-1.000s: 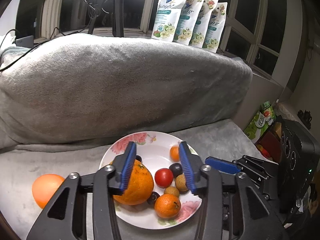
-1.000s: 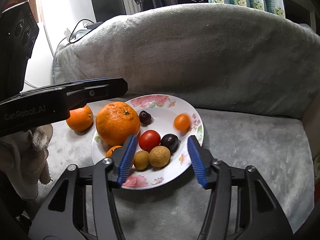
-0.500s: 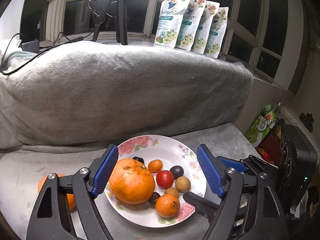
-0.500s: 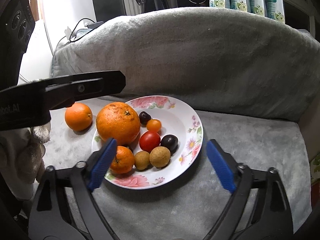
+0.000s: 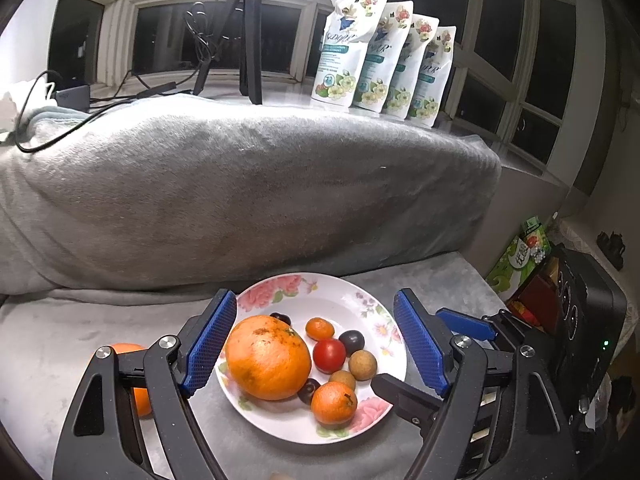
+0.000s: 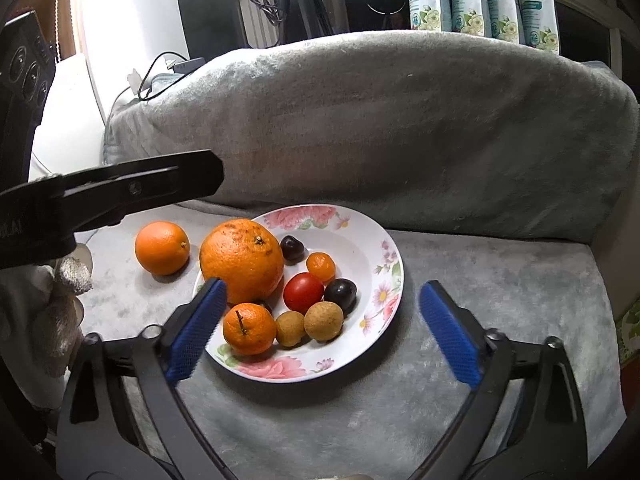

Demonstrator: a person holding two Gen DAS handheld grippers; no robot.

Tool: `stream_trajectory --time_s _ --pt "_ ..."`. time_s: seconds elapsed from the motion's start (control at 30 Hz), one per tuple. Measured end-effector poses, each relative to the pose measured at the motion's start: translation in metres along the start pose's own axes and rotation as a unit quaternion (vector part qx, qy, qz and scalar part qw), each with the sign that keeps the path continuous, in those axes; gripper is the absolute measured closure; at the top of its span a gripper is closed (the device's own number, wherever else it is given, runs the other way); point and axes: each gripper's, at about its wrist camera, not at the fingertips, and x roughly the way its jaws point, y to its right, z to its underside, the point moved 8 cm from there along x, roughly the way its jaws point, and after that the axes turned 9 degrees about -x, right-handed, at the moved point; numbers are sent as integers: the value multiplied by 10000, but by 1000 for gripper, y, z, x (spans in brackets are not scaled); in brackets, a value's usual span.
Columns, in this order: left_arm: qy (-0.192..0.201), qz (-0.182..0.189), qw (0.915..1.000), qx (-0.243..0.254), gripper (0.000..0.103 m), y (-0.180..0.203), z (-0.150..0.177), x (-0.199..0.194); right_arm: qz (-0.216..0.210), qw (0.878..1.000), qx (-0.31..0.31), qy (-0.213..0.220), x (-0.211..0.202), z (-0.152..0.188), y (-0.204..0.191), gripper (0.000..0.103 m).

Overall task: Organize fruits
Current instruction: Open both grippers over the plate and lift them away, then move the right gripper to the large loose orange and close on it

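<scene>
Hovering both grippers over the flowered plate (image 6: pixel 384 248) at lower centre, left gripper (image 5: pixel 316 344) spread wide and empty, right gripper (image 6: pixel 320 328) opening with nothing clamped, I reckon grabbing the stray orange (image 6: pixel 162 247) left of it could nudge the big orange (image 6: pixel 242 261) off the rim.

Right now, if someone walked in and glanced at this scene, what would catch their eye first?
Probably the big rough-skinned orange on the left side of the white floral-rimmed plate, crowded by small fruit such as a glossy red tomato. Next, a smooth smaller orange lying alone on the grey plush cover, left of the plate. Behind, four white flower-printed pouches line the windowsill.
</scene>
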Motion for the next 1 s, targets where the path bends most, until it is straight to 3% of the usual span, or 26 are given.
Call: stream_trajectory --time_s 0.53,1.0 --pt "287 -6 9995 -119 22 -15 -3 -35 -44 10000 -80 -3 -11 -15 -21 1" --pt "493 -229 9977 -399 22 -62 6 -68 -256 9995 -161 -92 -10 -28 -46 1"
